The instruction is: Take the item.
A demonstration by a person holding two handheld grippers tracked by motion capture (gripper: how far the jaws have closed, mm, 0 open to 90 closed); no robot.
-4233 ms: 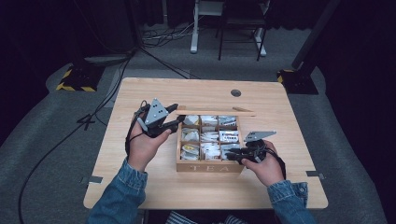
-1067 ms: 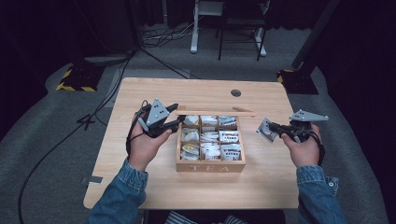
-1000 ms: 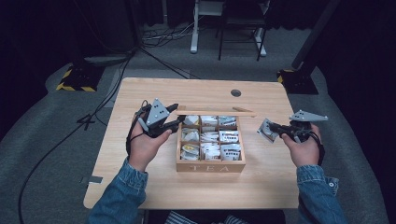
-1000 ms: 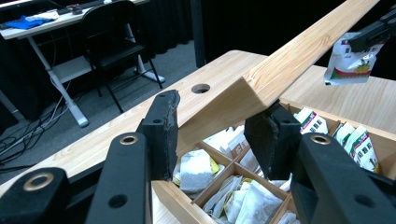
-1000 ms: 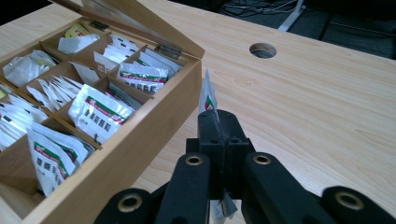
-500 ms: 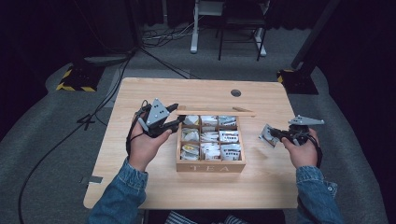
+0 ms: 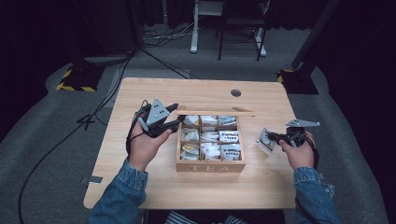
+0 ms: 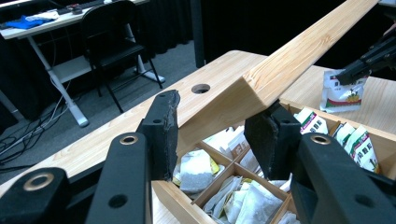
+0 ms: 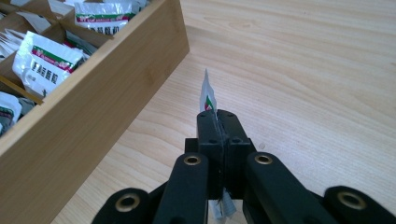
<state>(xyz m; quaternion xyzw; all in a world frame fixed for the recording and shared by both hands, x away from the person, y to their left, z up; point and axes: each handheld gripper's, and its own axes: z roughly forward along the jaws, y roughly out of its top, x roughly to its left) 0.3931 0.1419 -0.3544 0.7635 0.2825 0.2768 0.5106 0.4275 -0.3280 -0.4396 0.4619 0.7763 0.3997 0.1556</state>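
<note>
A wooden tea box stands mid-table, its compartments full of tea packets. Its thin wooden lid stands raised along the back edge. My left gripper is shut on the lid's left end; in the left gripper view the pads clamp the lid above the box. To the right of the box, my right gripper is shut on a white tea packet, low over the table. In the right gripper view the packet sticks out edge-on past the jaws, beside the box wall.
The table has a round cable hole near its far edge. Bare wood lies right of the box and in front of it. Beyond the table stand a chair and a desk, with cables on the floor.
My right gripper has sunk toward the table with the packet, just right of the box. The left gripper keeps the lid raised and has not moved.
</note>
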